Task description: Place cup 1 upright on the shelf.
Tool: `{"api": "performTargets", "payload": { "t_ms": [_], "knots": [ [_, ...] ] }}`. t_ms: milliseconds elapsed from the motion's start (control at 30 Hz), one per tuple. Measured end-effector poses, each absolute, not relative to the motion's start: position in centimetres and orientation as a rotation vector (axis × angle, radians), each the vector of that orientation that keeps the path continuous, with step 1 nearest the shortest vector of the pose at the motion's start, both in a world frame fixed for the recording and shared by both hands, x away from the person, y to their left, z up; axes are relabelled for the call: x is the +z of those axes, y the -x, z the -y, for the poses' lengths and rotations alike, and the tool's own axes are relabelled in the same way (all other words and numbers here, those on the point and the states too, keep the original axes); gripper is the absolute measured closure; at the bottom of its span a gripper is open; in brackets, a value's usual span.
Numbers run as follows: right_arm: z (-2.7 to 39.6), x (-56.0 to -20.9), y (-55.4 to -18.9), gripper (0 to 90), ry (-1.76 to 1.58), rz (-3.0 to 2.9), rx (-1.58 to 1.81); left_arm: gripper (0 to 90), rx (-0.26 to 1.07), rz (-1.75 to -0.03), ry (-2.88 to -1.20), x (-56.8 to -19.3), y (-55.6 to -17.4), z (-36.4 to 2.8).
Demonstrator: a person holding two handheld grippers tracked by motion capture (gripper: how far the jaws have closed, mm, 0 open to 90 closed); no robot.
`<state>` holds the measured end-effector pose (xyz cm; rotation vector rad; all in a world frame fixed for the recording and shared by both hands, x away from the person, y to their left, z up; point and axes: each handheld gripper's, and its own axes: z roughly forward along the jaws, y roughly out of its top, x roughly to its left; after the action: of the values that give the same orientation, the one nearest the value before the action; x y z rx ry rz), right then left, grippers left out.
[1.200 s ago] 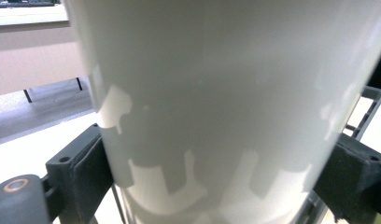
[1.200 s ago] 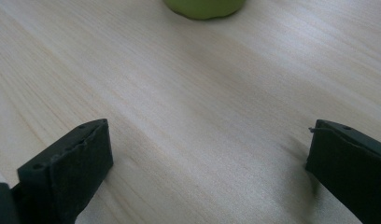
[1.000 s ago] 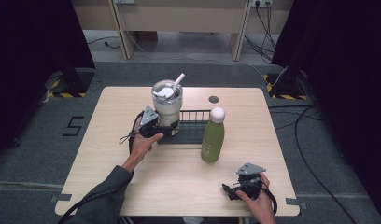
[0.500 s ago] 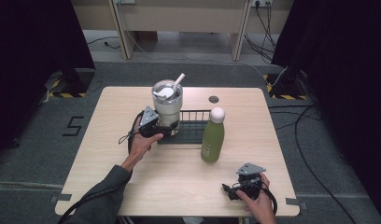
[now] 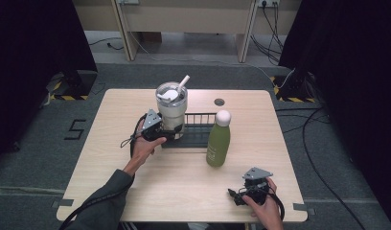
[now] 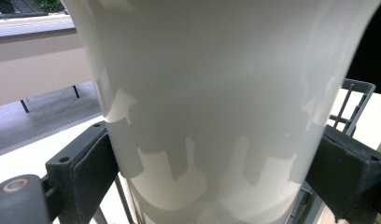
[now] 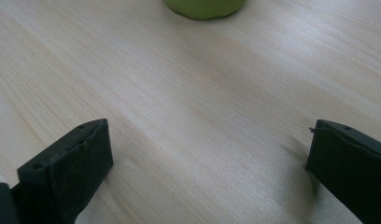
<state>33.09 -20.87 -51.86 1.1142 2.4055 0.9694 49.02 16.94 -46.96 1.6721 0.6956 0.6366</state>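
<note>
Clamping the tumbler point(image 6: 216, 107), left gripper point(image 5: 170, 134); right gripper point(image 5: 241, 197) gapes wide, empty.

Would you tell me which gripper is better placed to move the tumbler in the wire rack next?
Left. The left gripper has its jaws closed around the tumbler at the wire rack. The right gripper sits open over bare table, near the green bottle.

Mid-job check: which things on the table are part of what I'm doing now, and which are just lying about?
In the job:
- white tumbler, clamped between the jaws of the left gripper
- black wire rack, where the tumbler stands

Lying about:
- green bottle, upright beside the rack, untouched
- right gripper, jaws open over bare table
- small dark disc near the far edge
</note>
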Motion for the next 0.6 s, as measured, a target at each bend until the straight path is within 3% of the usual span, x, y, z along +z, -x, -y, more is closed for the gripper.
{"api": "performTargets", "payload": {
  "t_ms": [600],
  "knots": [
    [20.87, -51.86, -33.09, 0.4, -1.114, -2.405, 0.970, 9.3, 0.629, -0.652, -1.694, -46.62, -49.30, -17.46]
  ]
}}
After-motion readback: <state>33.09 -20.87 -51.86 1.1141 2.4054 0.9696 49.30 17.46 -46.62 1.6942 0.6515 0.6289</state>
